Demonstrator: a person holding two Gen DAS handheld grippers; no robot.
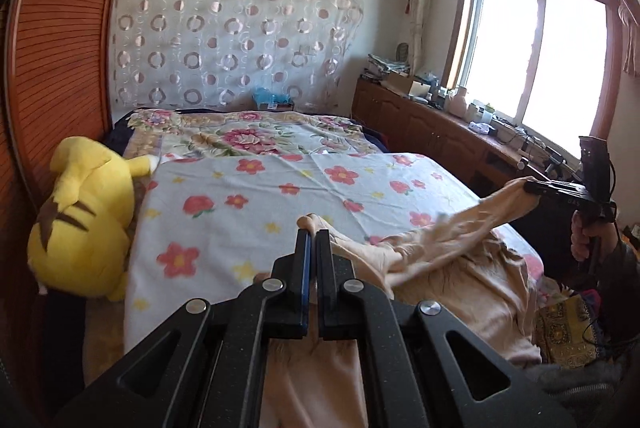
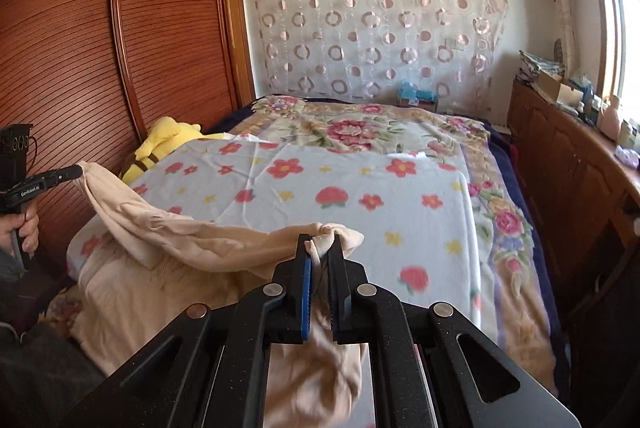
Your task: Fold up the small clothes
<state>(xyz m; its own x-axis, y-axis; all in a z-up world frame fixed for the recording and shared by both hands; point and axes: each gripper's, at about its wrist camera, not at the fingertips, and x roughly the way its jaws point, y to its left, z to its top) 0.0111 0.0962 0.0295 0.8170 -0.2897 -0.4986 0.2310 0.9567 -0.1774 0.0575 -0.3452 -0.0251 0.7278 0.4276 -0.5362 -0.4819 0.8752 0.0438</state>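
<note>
Left gripper [image 1: 313, 234] and right gripper [image 2: 320, 242] are each clamping an edge of the beige garment [image 1: 452, 228], which is hanging between them above the flowered sheet [image 1: 280, 196].

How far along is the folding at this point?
Early. Done: both grips are made, the left gripper and right gripper each shut on an edge of the beige garment. In hand: that edge is lifted and stretched between them above the floral sheet. Left: no fold shows yet; the rest hangs rumpled.
</note>
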